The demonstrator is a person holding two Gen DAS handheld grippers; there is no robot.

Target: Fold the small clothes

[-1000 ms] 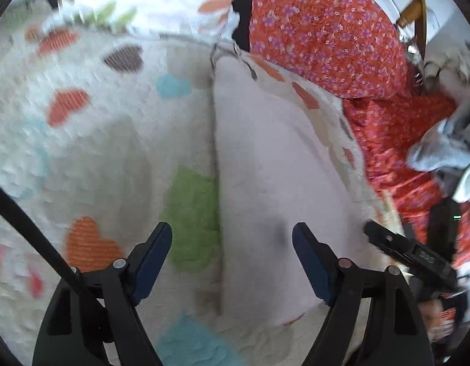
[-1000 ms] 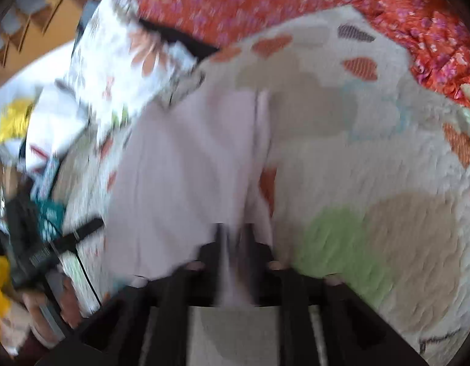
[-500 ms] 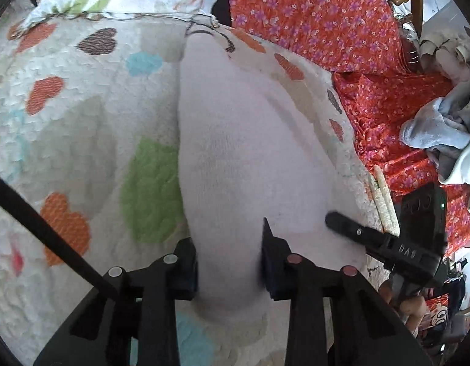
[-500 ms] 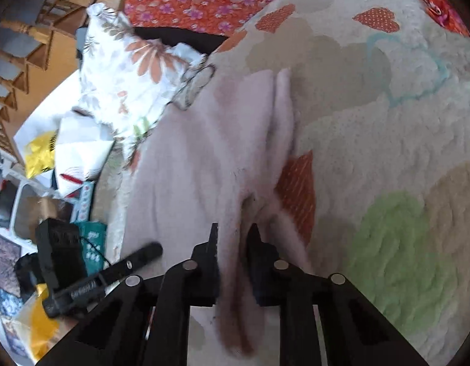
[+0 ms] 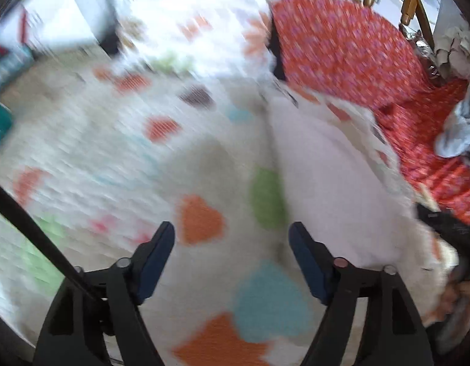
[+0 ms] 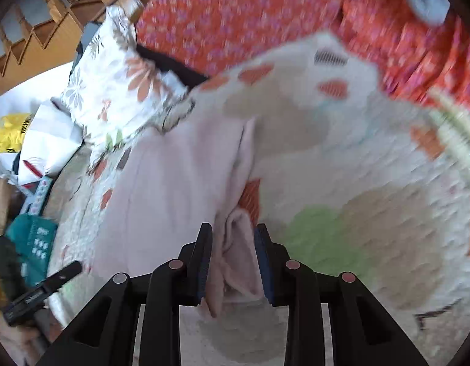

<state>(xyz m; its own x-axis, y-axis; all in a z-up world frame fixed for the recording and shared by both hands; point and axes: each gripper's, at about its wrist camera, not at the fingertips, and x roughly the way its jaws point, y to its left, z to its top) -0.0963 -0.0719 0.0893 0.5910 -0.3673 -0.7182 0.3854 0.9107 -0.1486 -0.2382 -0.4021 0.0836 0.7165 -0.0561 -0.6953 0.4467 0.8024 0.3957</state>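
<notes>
The pale pink soft cloth garment [image 6: 174, 201] lies as a long folded strip on the white quilted heart-patterned blanket [image 6: 372, 183], suggesting one lengthwise fold done and a crosswise fold left. The left gripper [image 5: 232, 259] is spreading, empty, over the blanket; the right gripper [image 6: 233, 262] is opening with the garment's bunched end between its jaws.

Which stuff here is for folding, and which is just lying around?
For the job:
- pink garment
- heart quilt it lies on
- left gripper, opening, empty
- right gripper, opening around a fold

Lying about:
- flowered pillow
- red floral bedding
- grey clothes
</notes>
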